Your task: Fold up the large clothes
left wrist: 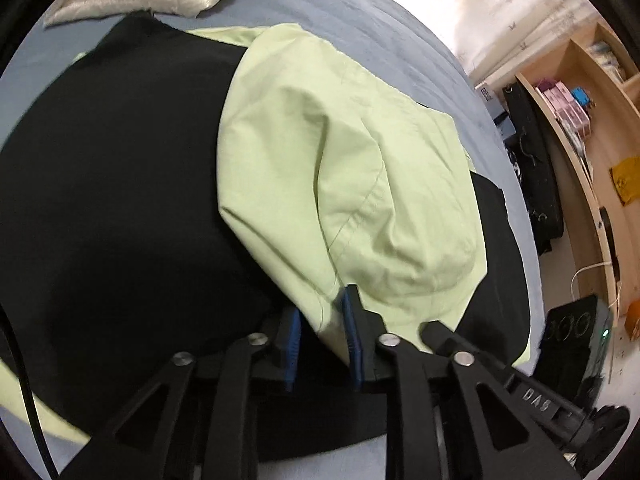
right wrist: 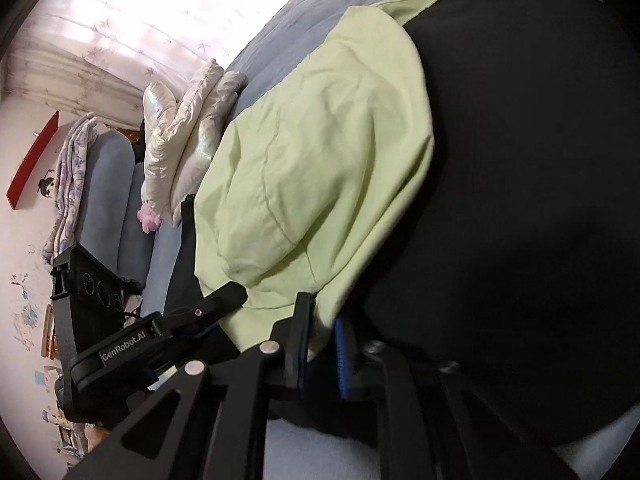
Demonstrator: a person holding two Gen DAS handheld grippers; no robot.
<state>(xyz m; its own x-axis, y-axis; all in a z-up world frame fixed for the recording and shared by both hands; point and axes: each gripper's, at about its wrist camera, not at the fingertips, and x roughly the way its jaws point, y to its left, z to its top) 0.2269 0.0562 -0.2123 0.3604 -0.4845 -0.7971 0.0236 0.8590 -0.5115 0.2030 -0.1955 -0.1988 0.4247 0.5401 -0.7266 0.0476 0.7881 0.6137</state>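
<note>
Daylight from the curtain, heavy fisheye bend

My views are lit by the blown-out white curtain (left wrist: 500, 4) beyond the bed (left wrist: 380, 32); the black garment (left wrist: 120, 200) shows as a detailless dark mass, the green fabric (right wrist: 320, 152) stays soft-shadowed, and edges away from the curtain smear and curve.

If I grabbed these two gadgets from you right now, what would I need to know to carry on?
Left hand-held gripper: shut on the pale green cotton garment, at its near edge.
Right hand-held gripper: pinching the same green edge.
The green garment lies bunched on the black cloth, spread over the grey-blue bed.
Done: both edge grips taken.
Left: probably carry the green edge across, flatten it, finish folding.
</note>
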